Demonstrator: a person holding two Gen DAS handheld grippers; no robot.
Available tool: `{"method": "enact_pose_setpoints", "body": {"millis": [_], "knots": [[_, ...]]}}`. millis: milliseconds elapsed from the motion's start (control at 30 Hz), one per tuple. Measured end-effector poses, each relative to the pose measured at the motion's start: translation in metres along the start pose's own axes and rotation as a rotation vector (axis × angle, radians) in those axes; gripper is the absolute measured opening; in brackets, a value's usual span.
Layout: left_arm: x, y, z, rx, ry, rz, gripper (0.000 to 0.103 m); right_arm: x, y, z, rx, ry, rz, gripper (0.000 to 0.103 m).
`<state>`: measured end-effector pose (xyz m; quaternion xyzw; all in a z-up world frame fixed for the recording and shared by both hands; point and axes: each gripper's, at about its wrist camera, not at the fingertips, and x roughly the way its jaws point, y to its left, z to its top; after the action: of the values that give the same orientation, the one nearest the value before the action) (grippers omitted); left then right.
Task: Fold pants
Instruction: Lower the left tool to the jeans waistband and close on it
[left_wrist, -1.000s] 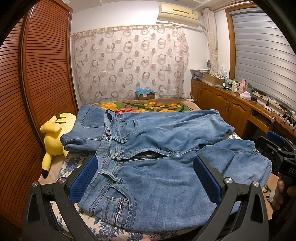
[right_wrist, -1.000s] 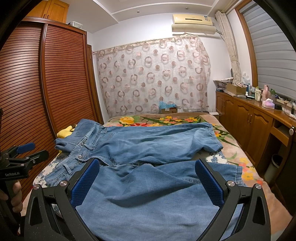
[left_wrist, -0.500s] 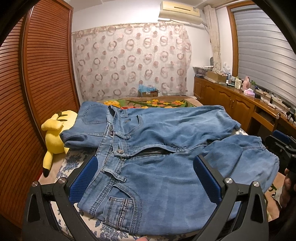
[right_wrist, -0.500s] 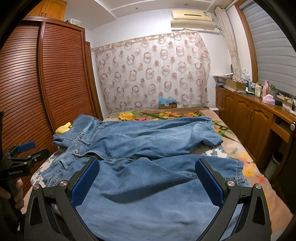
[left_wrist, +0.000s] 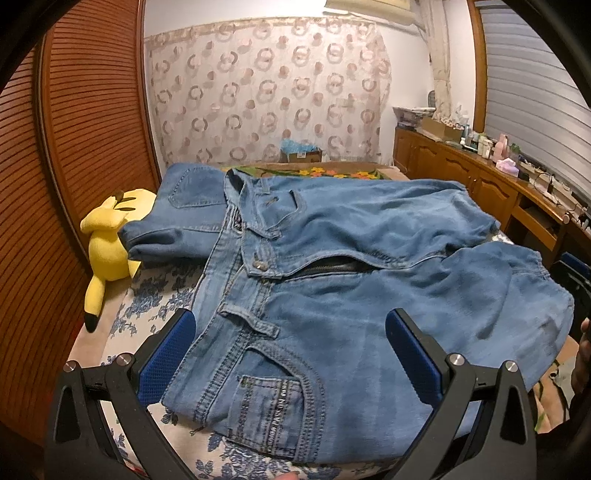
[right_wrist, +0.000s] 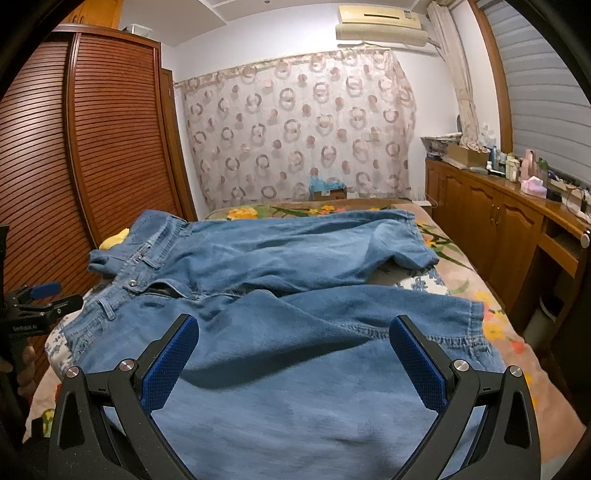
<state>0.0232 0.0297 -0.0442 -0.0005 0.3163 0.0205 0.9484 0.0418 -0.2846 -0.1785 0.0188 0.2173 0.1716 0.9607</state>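
- The left gripper (left_wrist: 290, 354) hangs wide open, holding nothing, over the waistband end of the jeans (left_wrist: 332, 295) at the bed's (left_wrist: 122, 325) near edge.
- The right gripper (right_wrist: 293, 356) gapes just as wide and empty above the nearer leg.
- The farther leg stretches across the bed's middle.
- A yellow plush toy (left_wrist: 110, 236) sits against the bed's left edge.
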Motion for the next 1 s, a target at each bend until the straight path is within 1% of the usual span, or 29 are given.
{"method": "enact_pose_setpoints", "body": {"millis": [100,200,367,467,533,600,633,700,867,1000], "knots": [[0.005,0.008,-0.004,-0.008,0.015,0.001,0.103,0.003,0.001,0.001,0.005,0.016,-0.002,0.103],[0.010,0.019,-0.008,-0.015,0.028,0.018,0.103,0.001,0.001,0.001,0.002,0.027,-0.014,0.103],[0.015,0.040,-0.014,-0.036,0.035,0.022,0.103,-0.002,-0.006,-0.001,0.005,0.037,-0.045,0.103],[0.019,0.054,-0.019,-0.044,0.056,0.039,0.103,-0.006,-0.011,-0.003,0.015,0.047,-0.065,0.103],[0.021,0.063,-0.021,-0.049,0.065,0.047,0.099,-0.008,-0.013,-0.004,0.016,0.056,-0.079,0.103],[0.024,0.071,-0.024,-0.053,0.080,0.062,0.089,-0.012,-0.012,-0.004,0.012,0.066,-0.098,0.103],[0.025,0.076,-0.027,-0.058,0.087,0.070,0.087,-0.014,-0.012,-0.004,0.011,0.070,-0.108,0.103],[0.028,0.082,-0.030,-0.070,0.101,0.064,0.078,-0.016,-0.013,-0.003,0.012,0.078,-0.124,0.103],[0.037,0.090,-0.042,-0.090,0.144,0.057,0.062,-0.027,-0.007,0.000,0.017,0.092,-0.137,0.103],[0.041,0.097,-0.053,-0.108,0.170,0.035,0.054,-0.033,-0.006,0.000,0.014,0.096,-0.152,0.103]]}}
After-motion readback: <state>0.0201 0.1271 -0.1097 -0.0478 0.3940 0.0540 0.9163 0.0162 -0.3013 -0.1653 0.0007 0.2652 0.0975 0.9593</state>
